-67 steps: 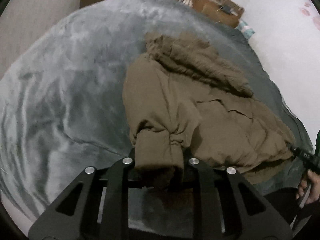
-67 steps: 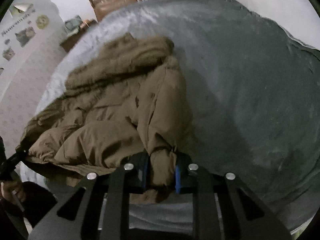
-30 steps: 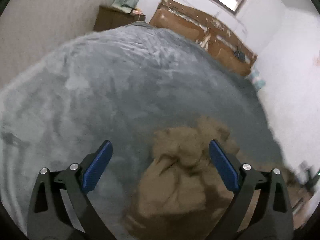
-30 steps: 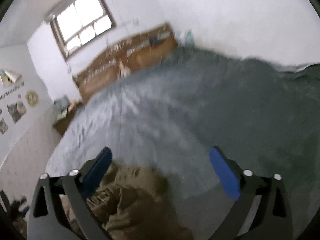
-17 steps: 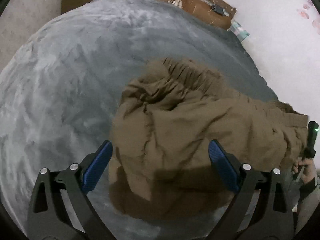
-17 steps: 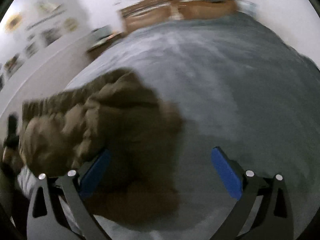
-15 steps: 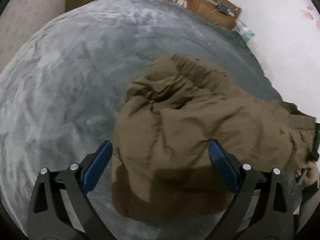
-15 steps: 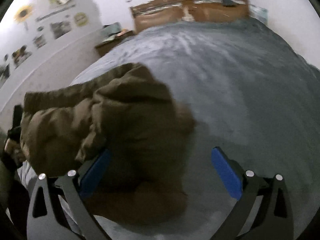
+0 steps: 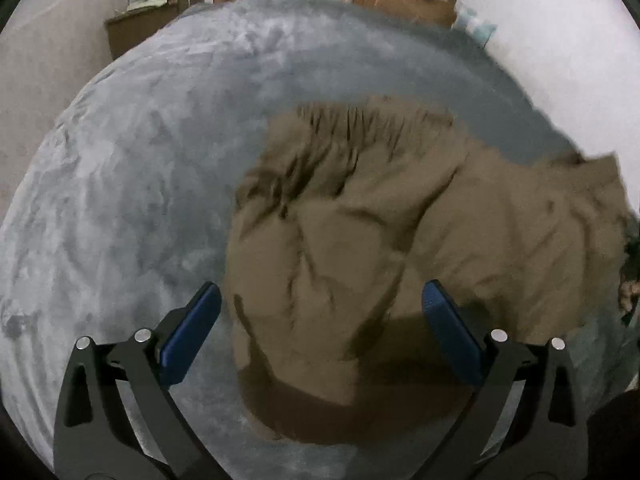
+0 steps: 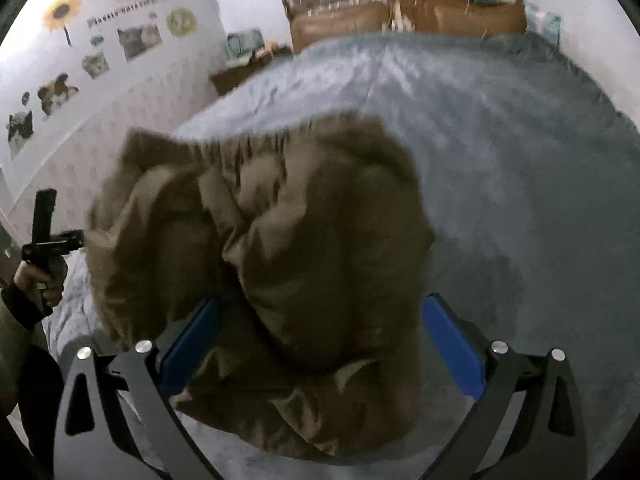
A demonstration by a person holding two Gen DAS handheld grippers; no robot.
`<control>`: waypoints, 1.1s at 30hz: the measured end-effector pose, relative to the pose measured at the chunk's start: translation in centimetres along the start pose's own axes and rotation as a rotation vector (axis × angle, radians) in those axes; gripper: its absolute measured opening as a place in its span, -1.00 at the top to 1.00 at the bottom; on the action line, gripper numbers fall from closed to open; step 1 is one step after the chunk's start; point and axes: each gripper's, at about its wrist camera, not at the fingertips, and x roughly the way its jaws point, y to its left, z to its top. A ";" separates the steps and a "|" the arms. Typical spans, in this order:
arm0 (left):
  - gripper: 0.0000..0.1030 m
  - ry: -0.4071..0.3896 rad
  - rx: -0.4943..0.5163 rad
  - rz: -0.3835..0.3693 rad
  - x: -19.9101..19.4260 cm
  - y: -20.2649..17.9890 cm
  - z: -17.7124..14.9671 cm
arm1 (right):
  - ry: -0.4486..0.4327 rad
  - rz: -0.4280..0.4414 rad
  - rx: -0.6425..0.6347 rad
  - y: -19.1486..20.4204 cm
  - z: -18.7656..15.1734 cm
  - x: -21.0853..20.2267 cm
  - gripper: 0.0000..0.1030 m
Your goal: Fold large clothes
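A brown padded jacket [image 9: 360, 256] lies folded over on itself on the grey blanket [image 9: 140, 184] of a bed, its gathered hem turned toward the headboard. My left gripper [image 9: 320, 320] hovers above its near left part, open, blue pads wide apart, holding nothing. In the right wrist view the same jacket [image 10: 288, 264] fills the middle as a rumpled bundle, and my right gripper [image 10: 320, 328] stands open over its near edge, empty. The left gripper's handle and a hand [image 10: 40, 276] show at the far left of that view.
A wooden headboard [image 10: 408, 8] stands at the far end of the bed. A brown nightstand [image 9: 148, 28] with cloth on it sits at the back left. Pictures [image 10: 100, 40] hang on the left wall. The grey blanket [image 10: 520, 160] spreads bare beyond and beside the jacket.
Both grippers let go of the jacket's cuffs and opened wide. The lower part of the jacket has been flipped over toward the headboard. Both grippers have since drawn back above the near edge.
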 end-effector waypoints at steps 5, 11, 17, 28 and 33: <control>-0.94 -0.001 -0.015 0.028 0.7 -0.2 -0.5 | 0.040 -0.045 0.031 0.6 -0.3 3.2 -0.94; -0.94 -0.004 -0.107 0.021 2.4 0.3 -0.3 | 0.050 -0.070 0.111 0.6 0.3 4.4 0.36; 0.81 -0.059 -0.179 -0.049 1.5 1.4 -0.6 | -0.042 -0.127 0.095 1.3 0.7 2.2 0.74; 0.90 -0.611 -0.010 0.142 -9.9 -2.5 3.4 | -0.440 -0.345 -0.015 5.6 5.1 -6.4 0.77; 0.84 -0.505 -0.049 0.225 -6.2 -2.2 6.6 | -0.406 -0.385 0.007 4.0 8.3 -3.4 0.70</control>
